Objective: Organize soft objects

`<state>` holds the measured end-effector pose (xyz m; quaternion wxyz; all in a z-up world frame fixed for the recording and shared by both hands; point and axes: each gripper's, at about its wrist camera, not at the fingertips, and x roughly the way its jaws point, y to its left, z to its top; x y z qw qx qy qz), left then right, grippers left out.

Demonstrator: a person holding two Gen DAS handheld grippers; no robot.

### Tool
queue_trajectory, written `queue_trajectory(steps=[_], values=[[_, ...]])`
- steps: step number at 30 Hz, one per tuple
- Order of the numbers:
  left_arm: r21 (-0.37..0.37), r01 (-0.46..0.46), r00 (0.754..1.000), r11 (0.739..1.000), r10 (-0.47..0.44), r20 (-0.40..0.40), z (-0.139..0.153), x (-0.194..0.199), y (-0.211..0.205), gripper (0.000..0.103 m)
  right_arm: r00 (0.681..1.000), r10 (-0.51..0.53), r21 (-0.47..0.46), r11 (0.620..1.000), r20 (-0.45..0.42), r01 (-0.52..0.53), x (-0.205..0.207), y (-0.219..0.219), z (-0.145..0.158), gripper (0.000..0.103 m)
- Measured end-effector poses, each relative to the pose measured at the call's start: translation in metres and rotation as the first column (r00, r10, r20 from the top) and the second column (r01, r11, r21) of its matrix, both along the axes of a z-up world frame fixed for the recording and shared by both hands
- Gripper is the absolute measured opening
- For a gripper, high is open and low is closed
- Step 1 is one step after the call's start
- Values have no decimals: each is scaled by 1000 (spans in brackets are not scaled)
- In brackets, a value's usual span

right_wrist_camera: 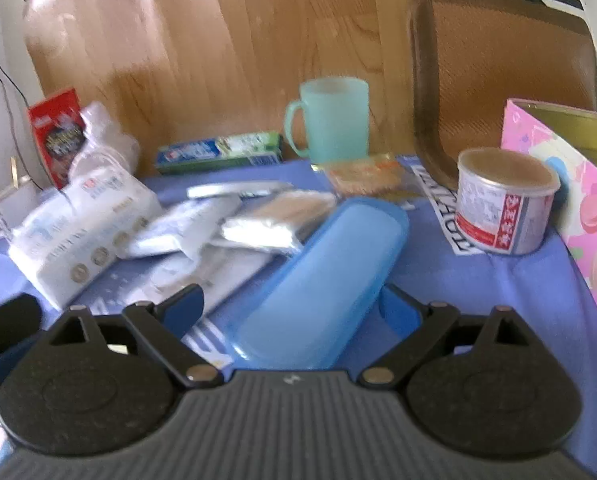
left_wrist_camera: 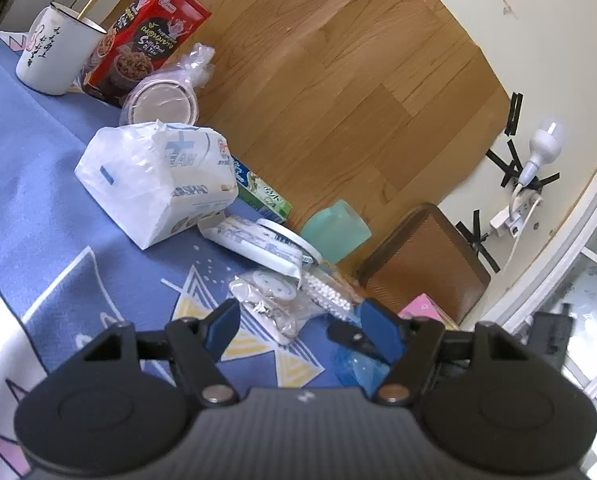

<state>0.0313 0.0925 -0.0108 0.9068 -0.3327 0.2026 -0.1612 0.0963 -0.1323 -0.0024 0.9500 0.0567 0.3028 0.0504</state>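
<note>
Little sorted yet, by the look of it: bench (left_wrist_camera: 38, 184) under a blue cloth, soft packs scattered loose among hard things. Left gripper (left_wrist_camera: 298, 330) part open, nothing between the blue pads, hovering over a small clear bag (left_wrist_camera: 274, 304) just ahead at 12 o'clock; beyond it at 11 o'clock, a flat wipes pack (left_wrist_camera: 258, 246), then a bulky white tissue pack (left_wrist_camera: 154, 180) further along at 10 o'clock. Right gripper (right_wrist_camera: 294, 312) spread wide and released, a long blue case (right_wrist_camera: 318, 276) lying between the pads but not pressed by either. Long axis of the case from 7 o'clock up to 1 o'clock in the right wrist view, far end toward a green mug (right_wrist_camera: 330, 120). Silvery soft packets (right_wrist_camera: 278, 220) heaped just left of the case at 11 o'clock, a tin (right_wrist_camera: 502, 200) well off at 2 o'clock. Nearly everything left: gathering the soft packs together, apart from mug, tin and boxes. Right view blurred, so labels unreadable.
</note>
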Motion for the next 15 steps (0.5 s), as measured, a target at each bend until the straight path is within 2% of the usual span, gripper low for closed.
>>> queue_trajectory(steps=[2, 6, 8, 15], values=[[-11, 3, 1000, 1000, -3, 0, -1, 0, 2, 68, 999, -13, -12, 1000, -31, 13, 5, 0, -5, 96], [-29, 3, 1000, 1000, -3, -9, -3, 1, 4, 68, 1000, -10, -22, 1000, -26, 9, 3, -1, -7, 92], [-28, 2, 1000, 1000, -2, -13, -3, 1, 4, 68, 1000, -1, -24, 1000, -17, 1, 1, -3, -6, 80], [33, 3, 999, 999, -2, -32, 0, 4, -4, 71, 999, 53, -31, 998, -4, -53, -14, -16, -5, 64]])
